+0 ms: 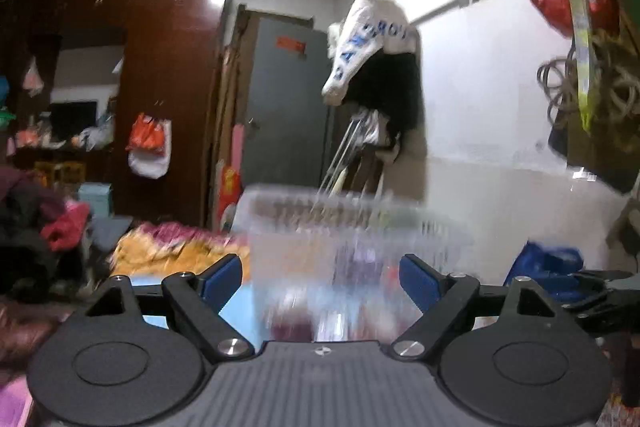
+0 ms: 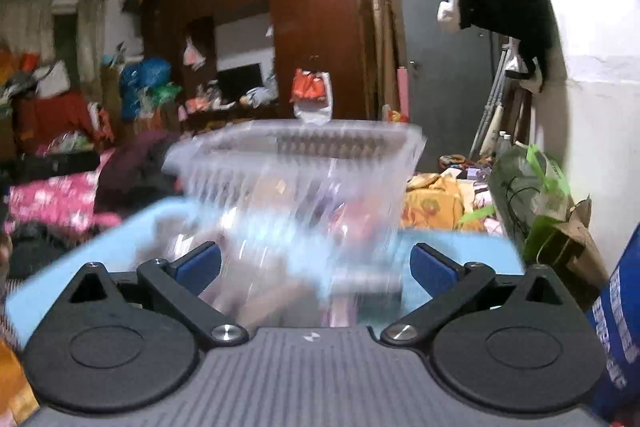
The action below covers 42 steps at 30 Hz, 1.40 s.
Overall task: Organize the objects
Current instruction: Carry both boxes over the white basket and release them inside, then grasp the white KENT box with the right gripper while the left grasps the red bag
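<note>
A clear plastic bin [image 1: 340, 227] with ribbed walls stands on a light blue table [image 1: 236, 303], blurred, with several small coloured items inside that I cannot make out. My left gripper [image 1: 320, 277] is open, its blue pads [image 1: 222, 277] wide apart just short of the bin's near side. From the right wrist view the same bin [image 2: 296, 171] sits on the blue table [image 2: 100, 239], directly ahead. My right gripper [image 2: 316, 263] is also open, with its pads [image 2: 430, 267] spread as wide as the bin's base and nothing pressed between them.
A blue bag [image 1: 552, 267] lies right of the bin; a green bag [image 2: 536, 195] and brown paper stand at the table's right end. Yellow bedding [image 2: 432, 203] and piled clothes [image 2: 60, 199] lie behind. A brown wardrobe [image 1: 168, 87] and grey door [image 1: 288, 107] fill the back.
</note>
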Available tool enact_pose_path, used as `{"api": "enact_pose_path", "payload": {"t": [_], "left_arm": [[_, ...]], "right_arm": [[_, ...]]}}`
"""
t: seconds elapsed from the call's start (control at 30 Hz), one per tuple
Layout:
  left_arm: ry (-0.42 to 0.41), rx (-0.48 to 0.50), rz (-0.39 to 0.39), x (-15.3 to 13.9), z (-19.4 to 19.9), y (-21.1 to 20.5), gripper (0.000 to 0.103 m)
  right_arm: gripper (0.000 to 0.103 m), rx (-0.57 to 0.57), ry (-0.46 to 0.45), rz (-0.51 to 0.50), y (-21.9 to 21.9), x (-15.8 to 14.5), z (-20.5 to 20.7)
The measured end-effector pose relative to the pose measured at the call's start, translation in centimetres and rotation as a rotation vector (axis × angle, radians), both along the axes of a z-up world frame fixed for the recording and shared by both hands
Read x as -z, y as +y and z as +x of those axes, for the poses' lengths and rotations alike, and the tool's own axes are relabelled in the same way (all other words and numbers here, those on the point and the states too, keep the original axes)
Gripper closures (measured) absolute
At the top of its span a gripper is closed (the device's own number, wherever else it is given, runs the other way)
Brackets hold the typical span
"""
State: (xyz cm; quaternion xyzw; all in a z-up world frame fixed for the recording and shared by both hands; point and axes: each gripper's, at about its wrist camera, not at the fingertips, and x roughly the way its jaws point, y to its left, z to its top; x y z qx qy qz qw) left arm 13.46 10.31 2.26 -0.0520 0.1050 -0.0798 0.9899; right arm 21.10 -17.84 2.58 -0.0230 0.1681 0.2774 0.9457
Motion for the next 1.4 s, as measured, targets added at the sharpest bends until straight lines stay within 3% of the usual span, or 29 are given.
{"api": "enact_pose_path", "payload": {"t": [0.13, 0.33, 0.47, 0.6, 0.83, 1.13, 1.27, 1.4], "left_arm": [[0.056, -0.022, -0.038, 3.1, -1.1, 0.4, 0.015], [0.096, -0.041, -0.101, 5.0, -0.7, 2.2, 0.015], [0.113, -0.039, -0.065, 5.7, -0.8, 2.2, 0.015], [0.14, -0.051, -0.016, 6.1, -0.4, 1.5, 0.015], [0.167, -0.075, 0.017, 6.5, 0.2, 1.0, 0.015], [0.217, -0.104, 0.058, 6.3, 0.9, 0.1, 0.016], [0.219, -0.094, 0.017, 6.5, 1.1, 0.3, 0.04], [0.254, -0.092, 0.038, 6.6, 1.6, -0.4, 0.043]], "right_arm": [[0.0, -0.012, 0.008, 0.048, -0.4, 2.6, -1.9], [0.008, 0.023, -0.021, 0.014, 0.7, 1.9, -0.6], [0.01, -0.002, 0.036, -0.025, 1.8, 2.6, 1.0], [0.045, -0.021, 0.091, 0.011, 1.6, 4.0, 1.0], [0.072, 0.023, 0.026, 0.04, 0.6, 4.5, -1.3], [0.082, 0.065, -0.025, 0.079, -0.2, 4.9, -2.4], [0.082, 0.068, -0.059, 0.085, -0.1, 5.0, -2.7], [0.082, 0.065, -0.058, 0.088, 0.0, 5.0, -2.7]]}}
